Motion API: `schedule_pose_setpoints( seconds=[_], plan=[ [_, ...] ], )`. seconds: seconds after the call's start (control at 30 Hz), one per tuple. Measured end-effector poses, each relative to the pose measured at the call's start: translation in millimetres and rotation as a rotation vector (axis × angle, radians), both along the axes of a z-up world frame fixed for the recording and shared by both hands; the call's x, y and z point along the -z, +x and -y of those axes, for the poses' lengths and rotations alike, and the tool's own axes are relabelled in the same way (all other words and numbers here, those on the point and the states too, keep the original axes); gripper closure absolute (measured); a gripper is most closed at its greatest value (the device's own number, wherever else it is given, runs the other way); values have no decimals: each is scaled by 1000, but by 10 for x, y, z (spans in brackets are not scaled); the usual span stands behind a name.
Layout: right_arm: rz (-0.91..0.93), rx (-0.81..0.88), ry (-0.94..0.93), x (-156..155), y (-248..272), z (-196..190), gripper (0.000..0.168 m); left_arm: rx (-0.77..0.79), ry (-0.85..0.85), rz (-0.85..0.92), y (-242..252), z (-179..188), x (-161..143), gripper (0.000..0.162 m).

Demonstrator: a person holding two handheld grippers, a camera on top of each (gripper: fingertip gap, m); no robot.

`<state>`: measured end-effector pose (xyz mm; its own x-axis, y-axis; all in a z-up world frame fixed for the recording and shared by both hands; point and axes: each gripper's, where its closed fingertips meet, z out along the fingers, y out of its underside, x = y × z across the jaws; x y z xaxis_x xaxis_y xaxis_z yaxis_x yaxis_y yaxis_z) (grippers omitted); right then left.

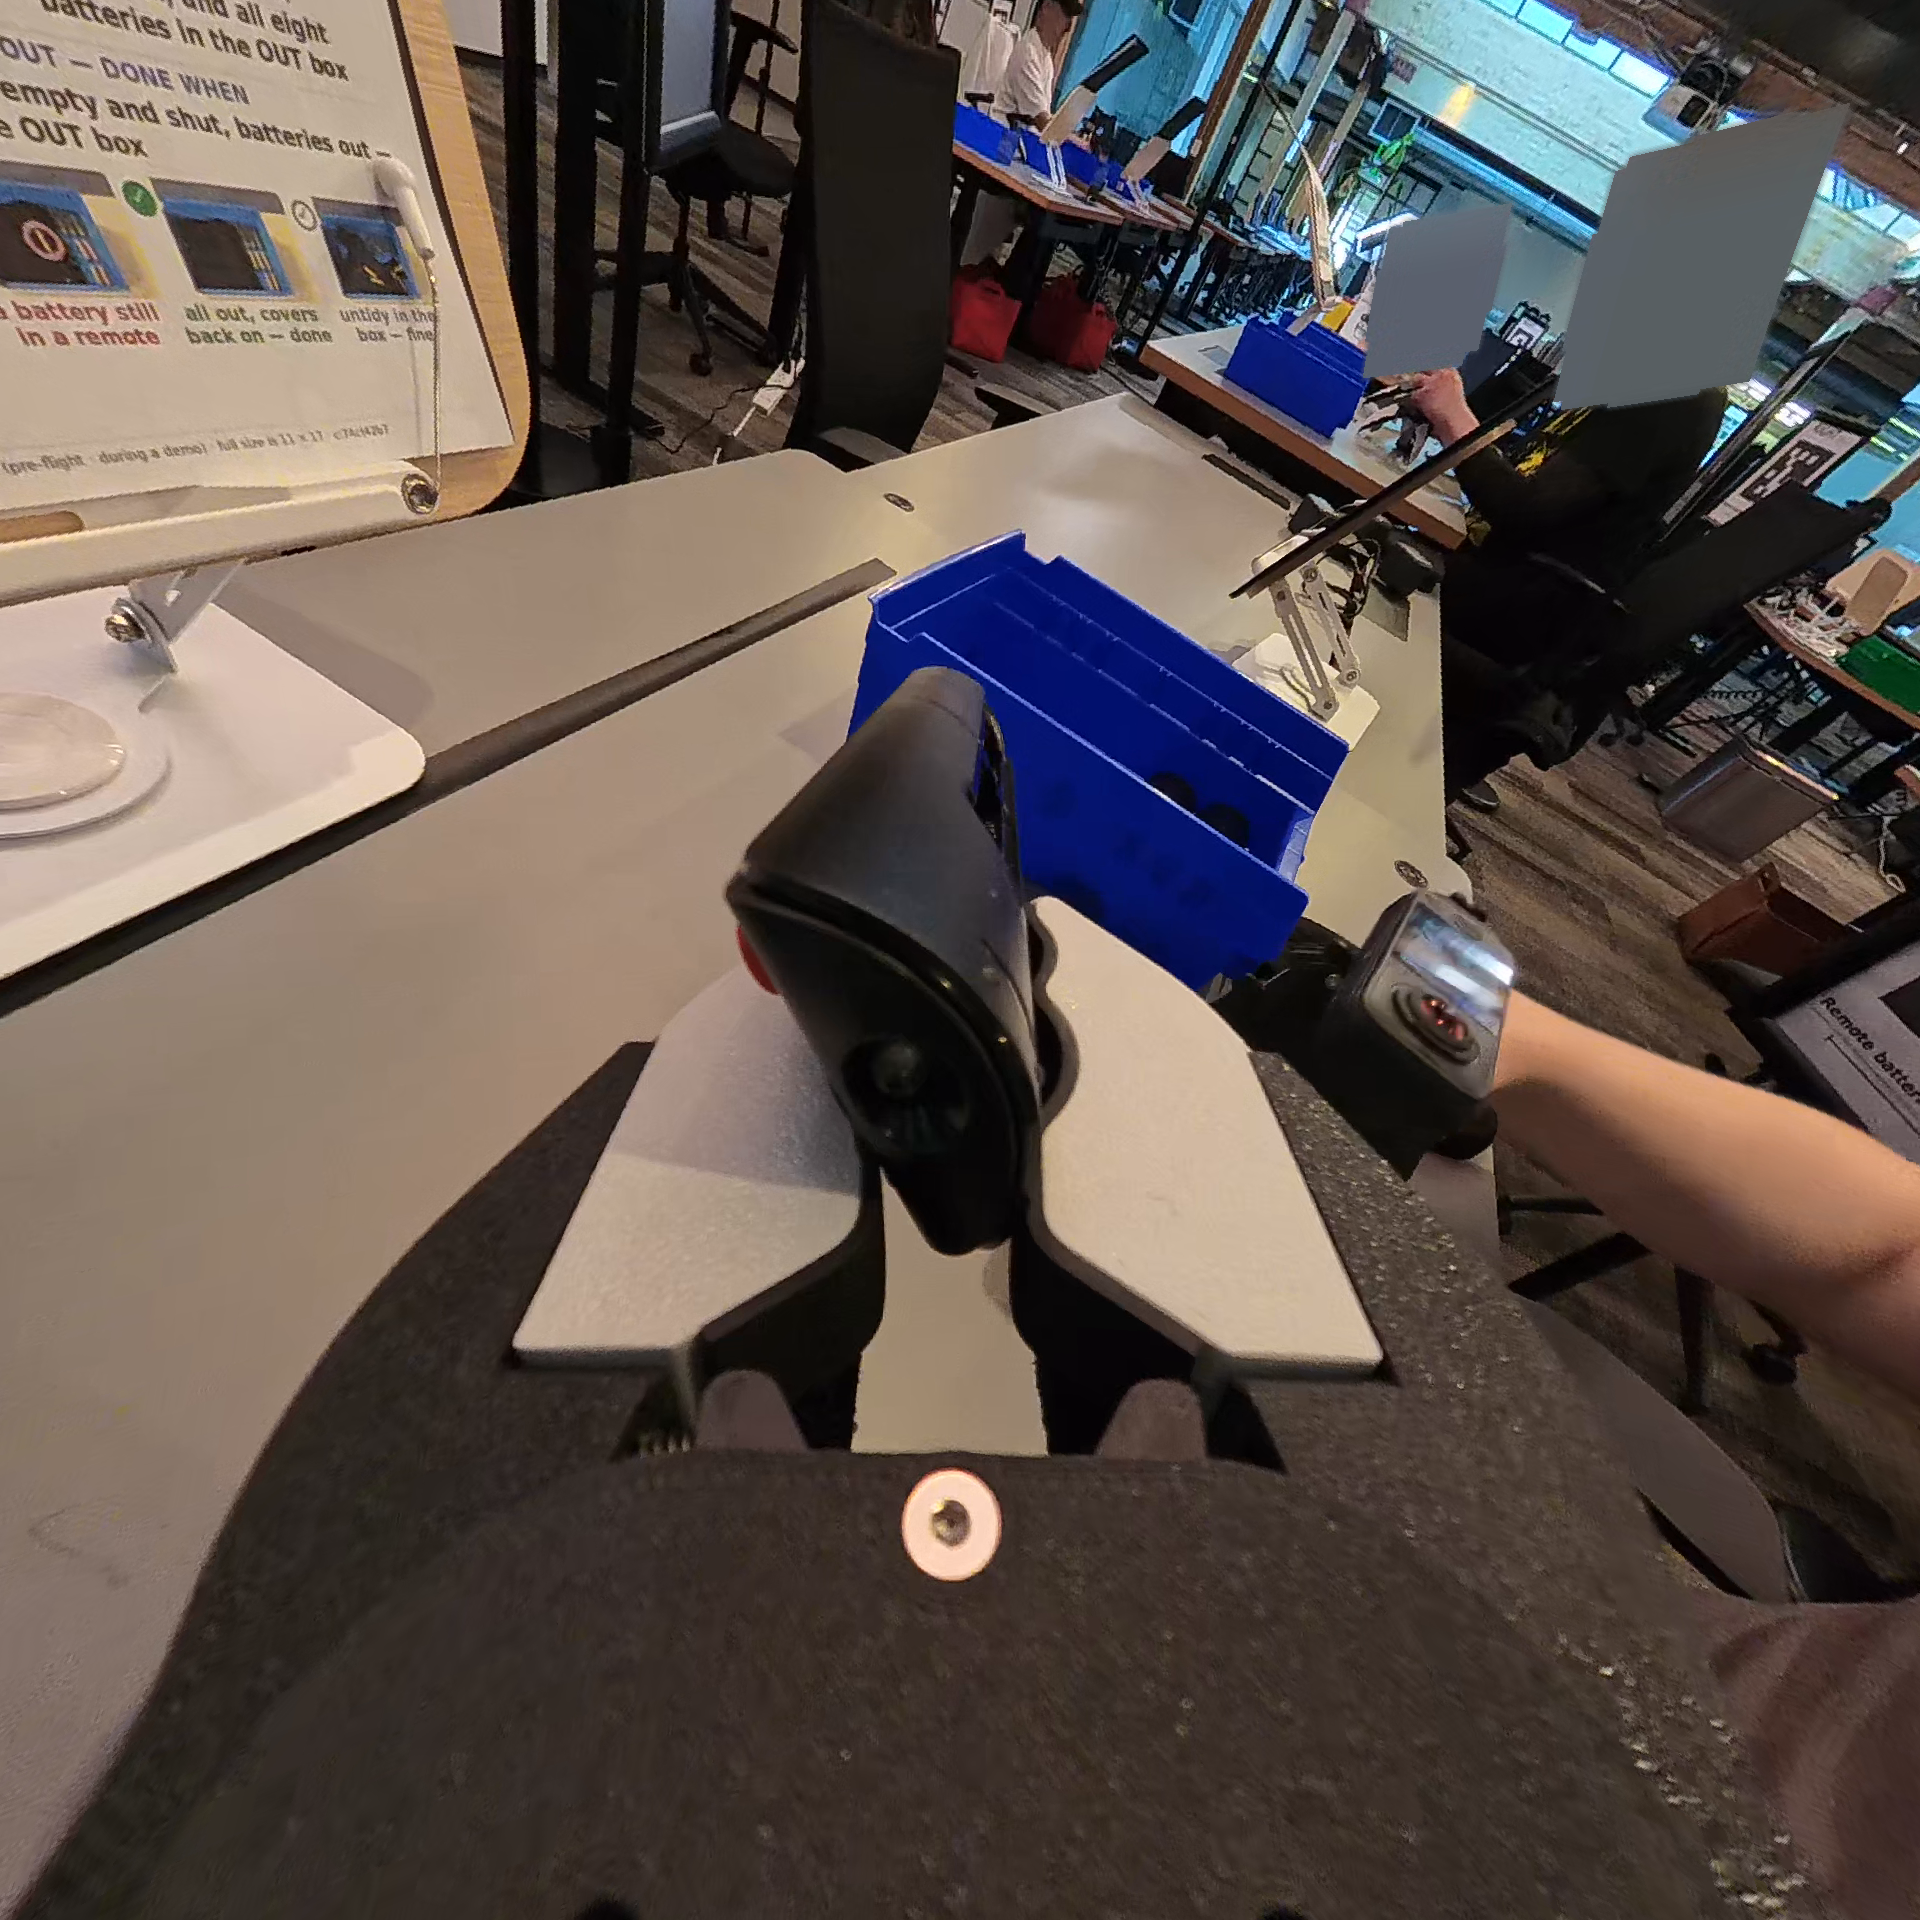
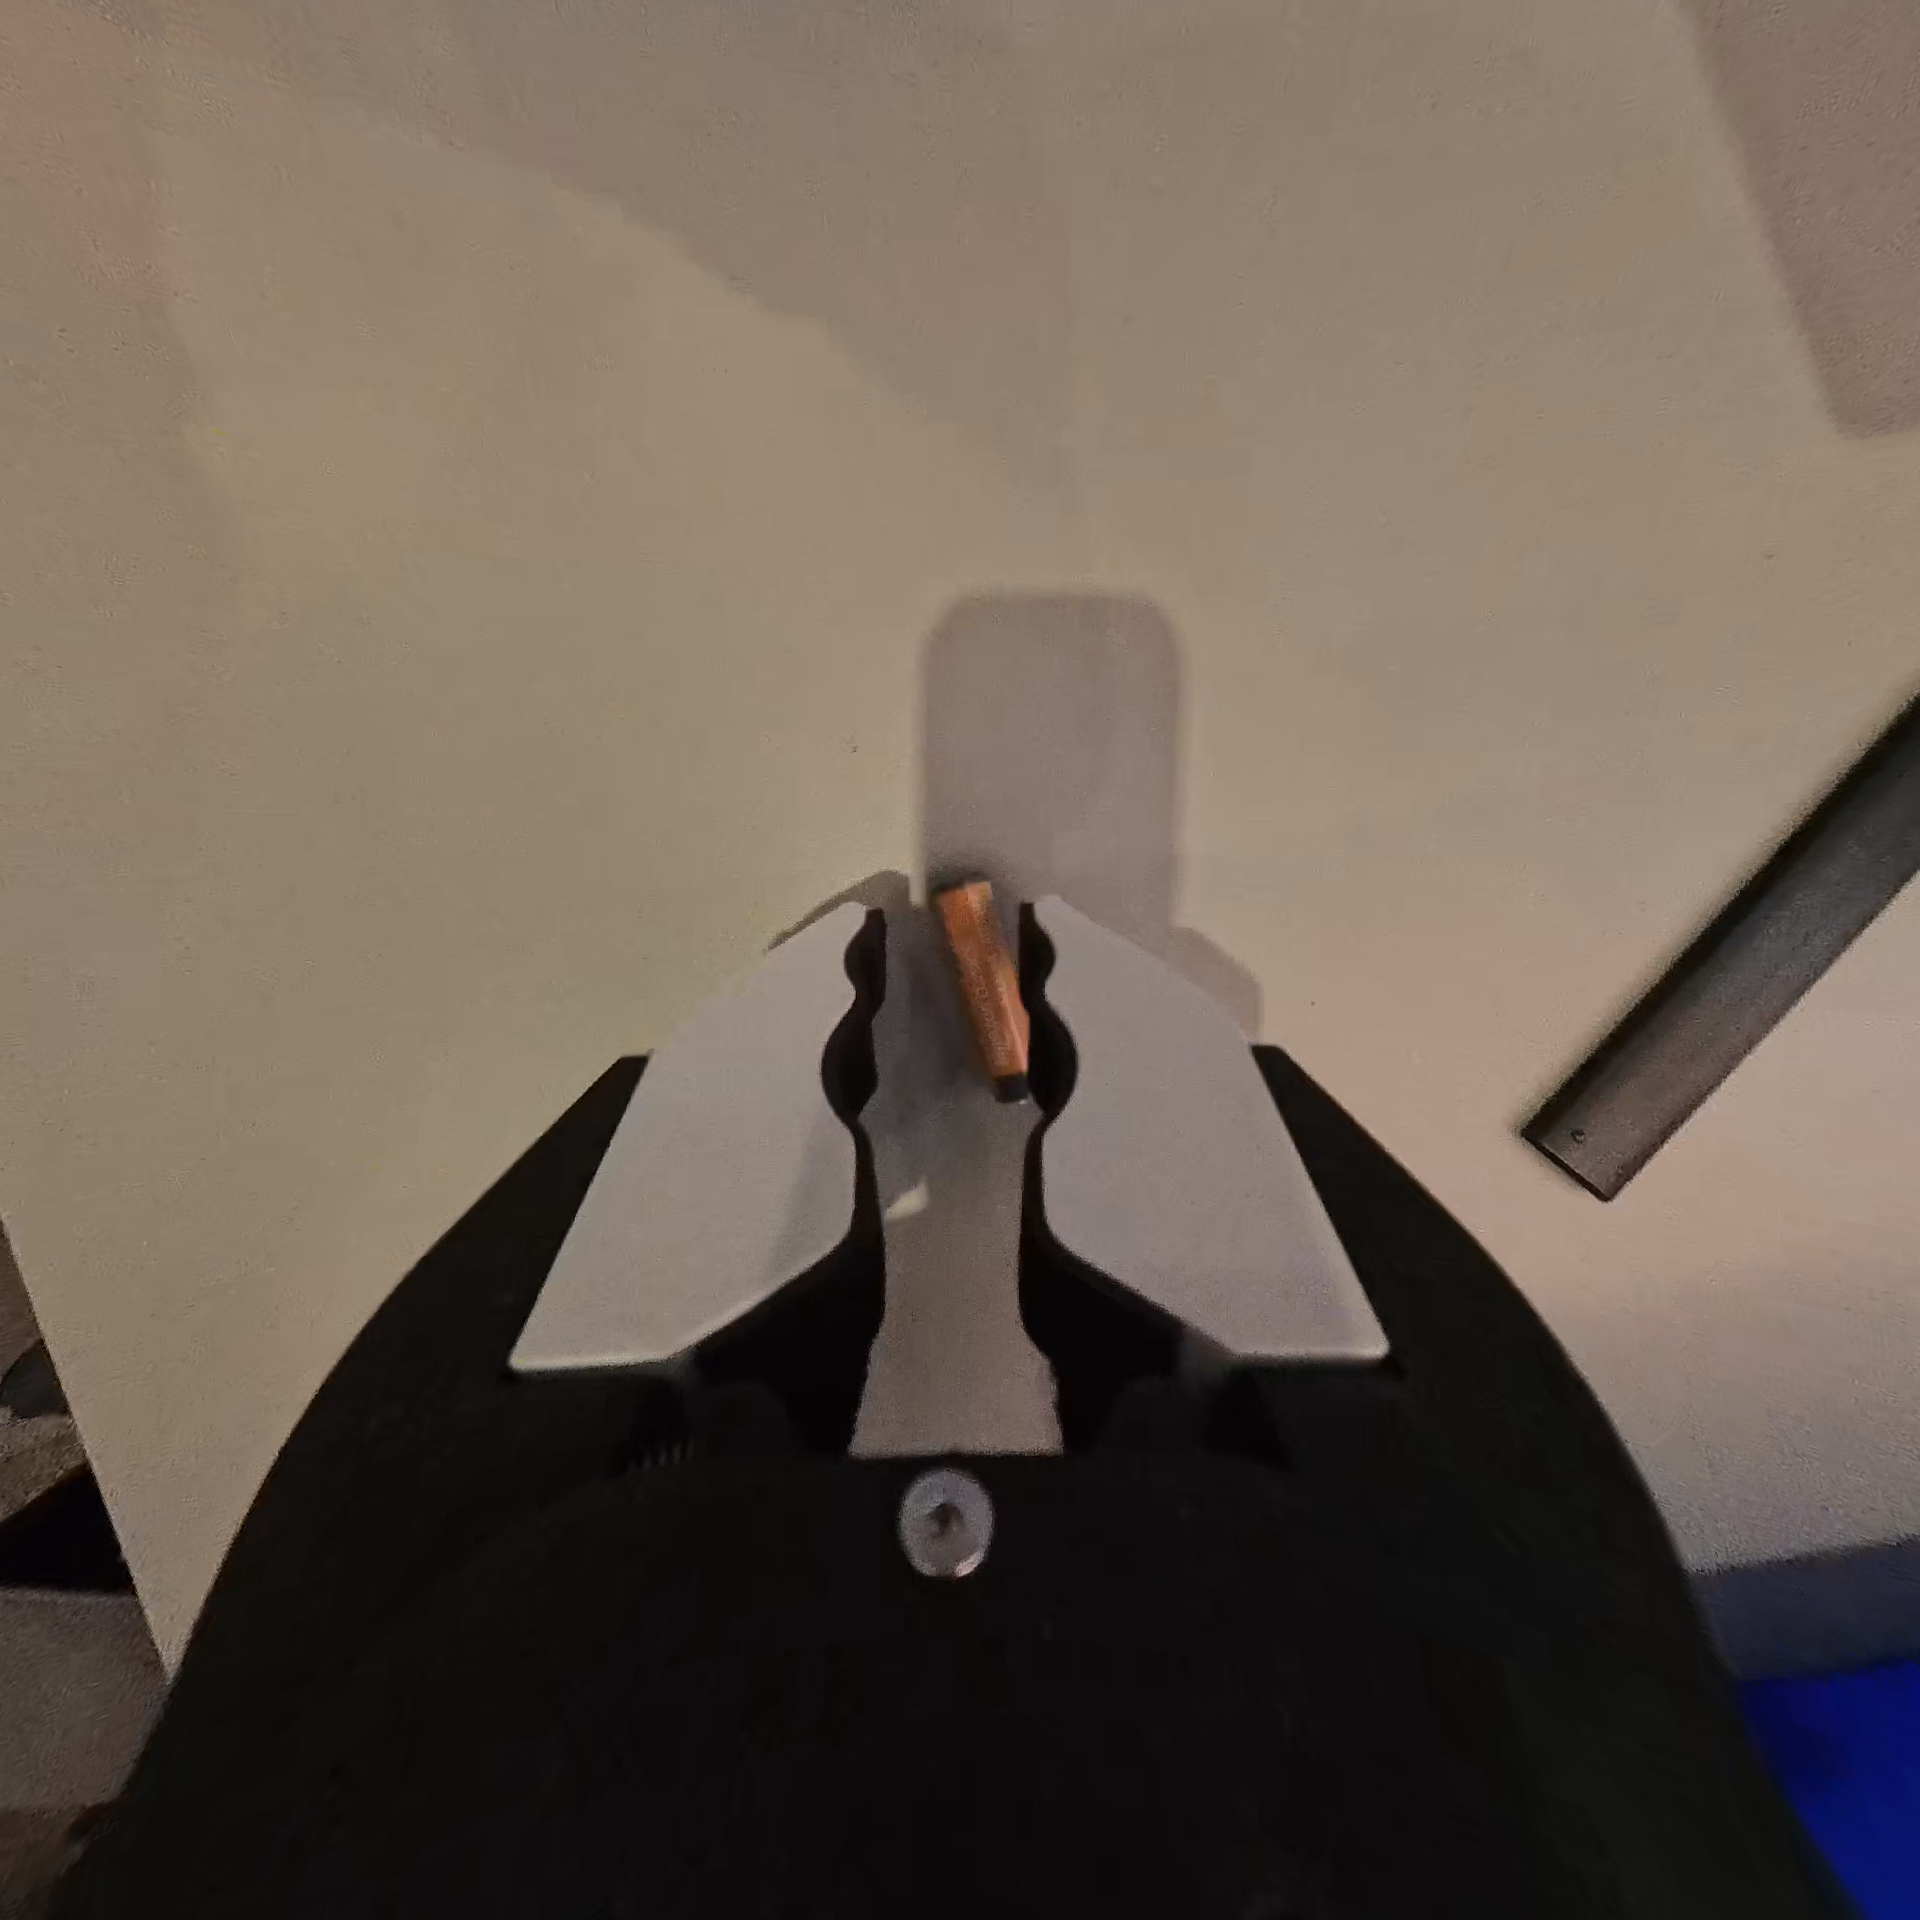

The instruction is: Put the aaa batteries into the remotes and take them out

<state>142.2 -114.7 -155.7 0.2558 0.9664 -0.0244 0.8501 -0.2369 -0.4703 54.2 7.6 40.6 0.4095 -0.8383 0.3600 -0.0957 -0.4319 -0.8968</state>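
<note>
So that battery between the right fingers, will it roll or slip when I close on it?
Probably. The battery is a small smooth cylinder lying on the flat table, so a nudge could roll it. It lies skewed in the right gripper, nearer one finger, so closing may swing it first. It looks stiff and light.

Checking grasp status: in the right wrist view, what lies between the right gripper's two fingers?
A copper-coloured battery lies on the table between the open fingers, nearer the right one, not gripped.
</note>
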Motion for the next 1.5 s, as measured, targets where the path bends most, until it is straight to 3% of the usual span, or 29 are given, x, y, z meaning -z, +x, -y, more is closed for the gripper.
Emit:
schedule_pose_setpoints(
  seconds=[0.1,0.13,0.33,0.47,0.6,0.67,0.8,1.03,1.5],
  plan=[
    [69,-19,-14,77,15,-13,144,3,14,-4,14,9,-5,138],
    [64,-34,-17,74,2,-3,155,3,18,-8,15,12,-4,138],
    [-17,-16,33,-102,-2,97,156,18,66,-11,-9,46,-72,138],
    [-89,71,185,-734,305,-4,156,27,67,-7,-25,72,-103,138],
    [-206,274,284,-1566,1045,-450,156,34,63,10,-33,90,-137,138],
    [-182,399,243,-1652,1551,-762,157,42,57,26,-33,100,-159,138],
    [-43,483,112,-1193,2228,-1222,156,54,48,37,-29,123,-176,138],
    [254,393,29,-354,2607,-1618,155,51,51,31,-35,115,-173,138],
    [290,201,39,-48,2542,-1919,155,20,44,-3,-72,15,-92,138]
  ],
)
